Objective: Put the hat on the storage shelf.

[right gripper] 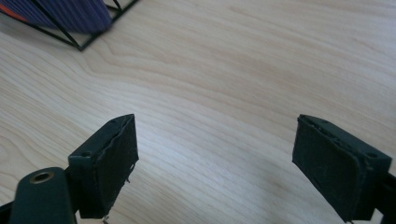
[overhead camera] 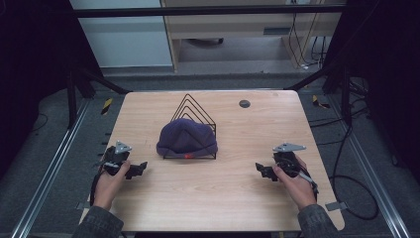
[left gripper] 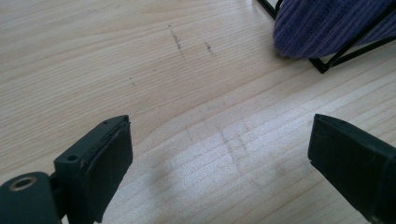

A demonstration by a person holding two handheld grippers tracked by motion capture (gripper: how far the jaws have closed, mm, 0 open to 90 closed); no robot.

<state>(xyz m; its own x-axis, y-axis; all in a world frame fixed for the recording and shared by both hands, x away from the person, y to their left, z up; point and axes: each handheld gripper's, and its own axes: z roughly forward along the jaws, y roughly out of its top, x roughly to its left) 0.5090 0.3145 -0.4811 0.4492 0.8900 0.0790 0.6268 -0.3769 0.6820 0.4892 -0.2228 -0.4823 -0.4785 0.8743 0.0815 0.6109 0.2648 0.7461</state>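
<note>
Left gripper [overhead camera: 140,168] held low at near left, jaws wide apart, right gripper [overhead camera: 261,169] mirrored at near right, jaws wide apart

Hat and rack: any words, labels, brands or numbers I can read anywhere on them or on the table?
None can be read.
The hat has a small red tag at its lower edge, too small to read.
The wire rack, the table and both grippers carry no visible writing.
</note>
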